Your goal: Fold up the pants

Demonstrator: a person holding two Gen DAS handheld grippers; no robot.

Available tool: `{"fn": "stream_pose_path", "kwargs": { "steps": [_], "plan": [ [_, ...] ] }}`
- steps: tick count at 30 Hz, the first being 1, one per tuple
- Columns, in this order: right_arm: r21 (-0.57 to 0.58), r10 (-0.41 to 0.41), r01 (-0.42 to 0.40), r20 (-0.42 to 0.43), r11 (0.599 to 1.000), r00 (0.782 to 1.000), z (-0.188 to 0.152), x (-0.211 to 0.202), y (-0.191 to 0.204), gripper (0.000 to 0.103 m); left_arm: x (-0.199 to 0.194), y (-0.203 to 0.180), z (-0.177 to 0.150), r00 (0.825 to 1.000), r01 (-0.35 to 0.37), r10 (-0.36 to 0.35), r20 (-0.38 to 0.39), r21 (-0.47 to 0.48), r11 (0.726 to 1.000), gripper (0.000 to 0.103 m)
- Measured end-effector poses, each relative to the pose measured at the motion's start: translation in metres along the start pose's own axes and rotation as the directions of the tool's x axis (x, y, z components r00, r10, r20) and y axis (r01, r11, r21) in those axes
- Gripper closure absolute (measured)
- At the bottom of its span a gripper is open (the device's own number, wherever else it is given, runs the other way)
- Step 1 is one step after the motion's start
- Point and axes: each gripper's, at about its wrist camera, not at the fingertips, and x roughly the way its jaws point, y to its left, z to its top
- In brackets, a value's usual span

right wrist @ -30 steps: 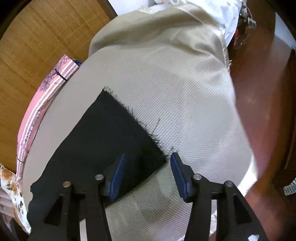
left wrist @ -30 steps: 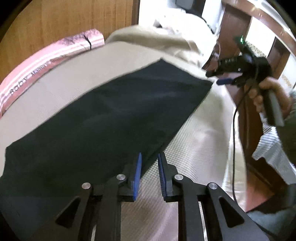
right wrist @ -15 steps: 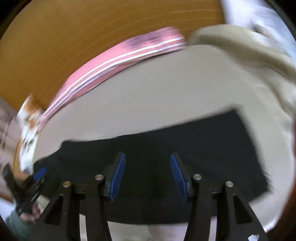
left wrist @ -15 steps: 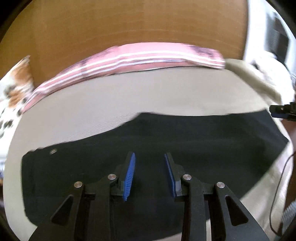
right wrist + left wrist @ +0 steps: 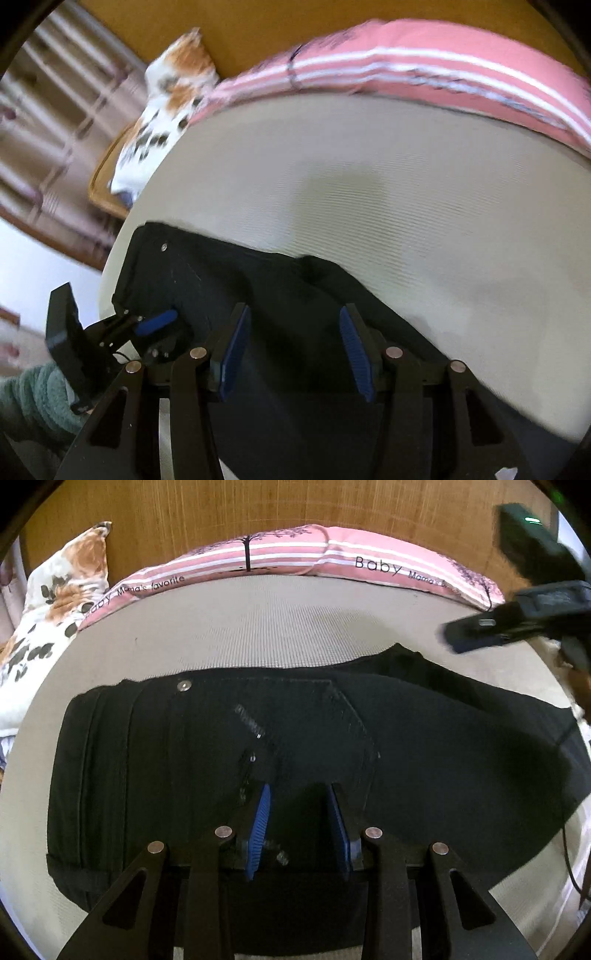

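black pants [image 5: 406, 738] (folded lengthwise) under open left claw [image 5: 300, 805]

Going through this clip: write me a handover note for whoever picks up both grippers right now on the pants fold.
Left gripper: open, empty, over the seat of the black pants.
Right gripper: open, empty, over the pants further along the leg.
Pants lie flat along the beige mattress, waistband at left, pink striped pillow behind.
Done: legs appear stacked lengthwise.
Left: grasp one end and fold it across, probably hem towards the waistband.

Black pants [image 5: 295, 746] lie flat, folded lengthwise.
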Motion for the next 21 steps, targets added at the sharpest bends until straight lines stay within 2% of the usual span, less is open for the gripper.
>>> {"fn": "stream_pose_path", "kwargs": {
  "steps": [3, 5, 7, 8, 10, 13, 17, 21],
  "plan": [
    [-0.023, 0.001, -0.003, -0.074, 1.0, 0.997, 0.013, 0.027, -0.002, 0.057, -0.003, 0.007, -0.003, 0.999, 0.034, -0.034, -0.003, -0.017, 0.999, 0.07],
    [-0.033, -0.011, 0.008, -0.092, 0.999, 0.996, 0.015, 0.036, -0.005, 0.061, -0.004, 0.009, -0.004, 0.999, 0.049, -0.049, -0.003, -0.016, 0.999, 0.07],
    [-0.012, 0.013, -0.014, -0.11, 1.0, 0.994, 0.016, 0.041, -0.012, 0.074, -0.007, 0.009, -0.007, 0.999, 0.051, -0.051, -0.001, -0.008, 0.999, 0.07],
    [-0.003, 0.026, -0.026, -0.108, 1.0, 0.994, 0.019, 0.043, -0.011, 0.09, -0.007, 0.009, -0.008, 0.999, 0.05, -0.05, 0.0, 0.0, 0.999, 0.07],
    [0.001, 0.068, -0.068, -0.103, 0.998, 0.992, 0.021, 0.04, -0.013, 0.091, -0.008, 0.009, -0.011, 0.999, 0.049, -0.049, 0.004, 0.016, 0.999, 0.07],
    [-0.01, 0.075, -0.076, -0.087, 0.997, 0.993, 0.022, 0.035, -0.011, 0.093, -0.01, 0.011, -0.013, 0.998, 0.058, -0.058, 0.002, -0.002, 0.998, 0.07],
    [-0.005, 0.03, -0.031, -0.022, 1.0, 0.999, 0.022, 0.032, -0.012, 0.097, -0.014, 0.014, -0.019, 0.999, 0.053, -0.053, 0.001, -0.007, 0.999, 0.07],
    [0.004, -0.038, 0.038, -0.004, 0.999, 0.999, 0.029, 0.05, -0.015, 0.099, -0.016, 0.015, -0.023, 0.999, 0.049, -0.049, 0.001, -0.007, 0.999, 0.07]
  ]
}}
